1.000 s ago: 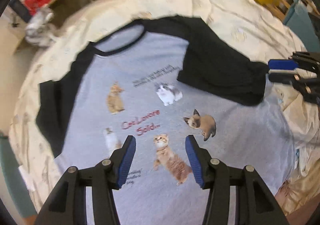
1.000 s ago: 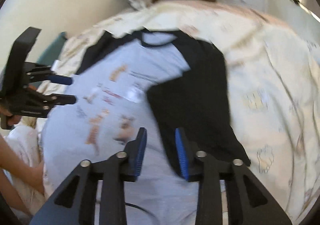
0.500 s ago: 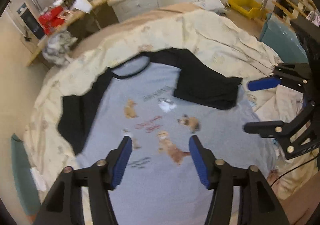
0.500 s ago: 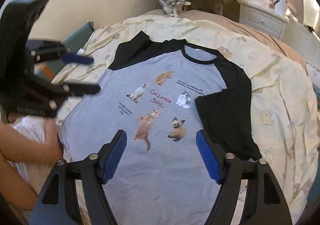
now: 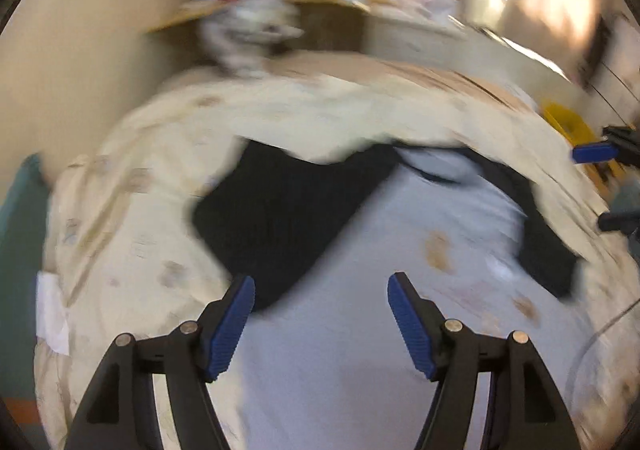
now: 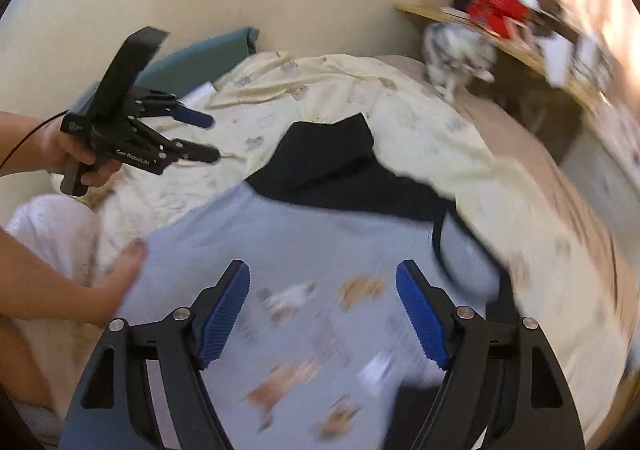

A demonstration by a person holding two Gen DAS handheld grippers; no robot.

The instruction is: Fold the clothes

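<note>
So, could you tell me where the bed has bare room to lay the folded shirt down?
The yellow quilt lies bare right of the T-shirt, from its collar toward the bed's far side. A smaller bare patch sits beyond the black sleeve, below the cat. It is crowded near the left gripper and the bare hand on the hem.

A grey T-shirt (image 6: 304, 250) with black sleeves (image 6: 332, 166) and small cat prints lies front-up, spread on the pale yellow quilt (image 6: 400, 110); its far sleeve spreads outward, its neckline (image 6: 440, 246) is black-trimmed.
</note>
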